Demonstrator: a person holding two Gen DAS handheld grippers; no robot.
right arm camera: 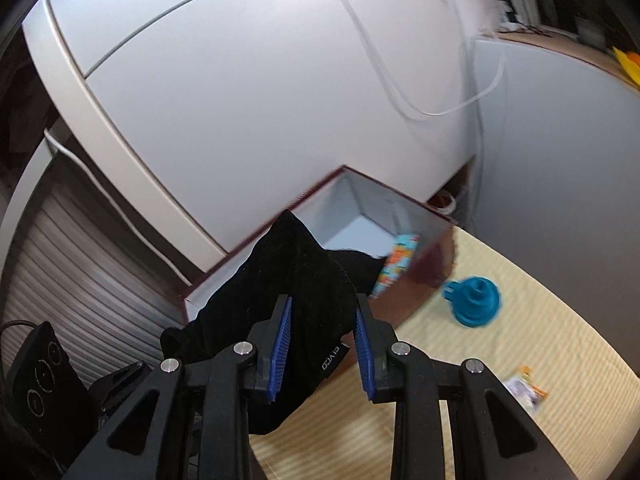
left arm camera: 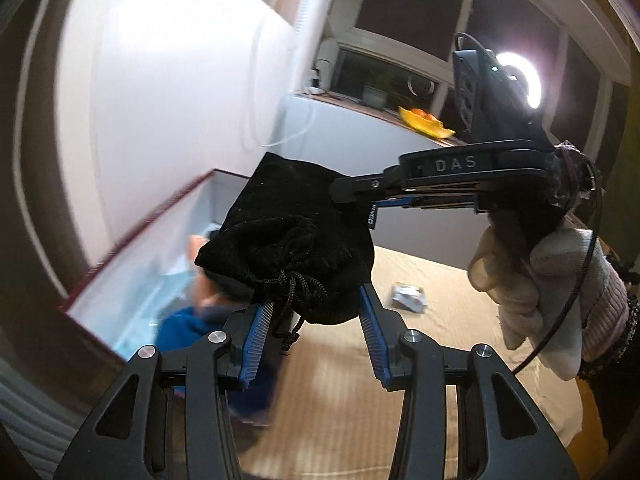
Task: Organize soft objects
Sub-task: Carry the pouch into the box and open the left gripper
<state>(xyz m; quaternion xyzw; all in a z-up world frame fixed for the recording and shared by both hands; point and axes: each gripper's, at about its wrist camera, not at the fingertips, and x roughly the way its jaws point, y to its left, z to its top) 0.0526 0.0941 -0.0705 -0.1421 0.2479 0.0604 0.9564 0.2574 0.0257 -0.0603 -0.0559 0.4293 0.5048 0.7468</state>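
Note:
A black velvet drawstring pouch (left arm camera: 292, 240) hangs in the air between both grippers, over the edge of an open box. My left gripper (left arm camera: 316, 300) grips its gathered drawstring end between the blue pads. My right gripper (right arm camera: 322, 312) closes on the other end of the pouch (right arm camera: 288, 292); in the left wrist view its fingers (left arm camera: 352, 190) reach in from the right, held by a gloved hand (left arm camera: 532, 280). The box (right arm camera: 356, 200) has a dark red outside and white inside, and holds a colourful item (right arm camera: 400, 256) and something blue (left arm camera: 188, 328).
The box stands on a beige striped cloth (right arm camera: 500, 360) by a white wall. A teal funnel-like object (right arm camera: 474, 296) and a small packet (right arm camera: 526, 388) lie on the cloth. A crumpled packet (left arm camera: 408, 298) lies there too. A yellow dish with fruit (left arm camera: 426, 122) is on the windowsill.

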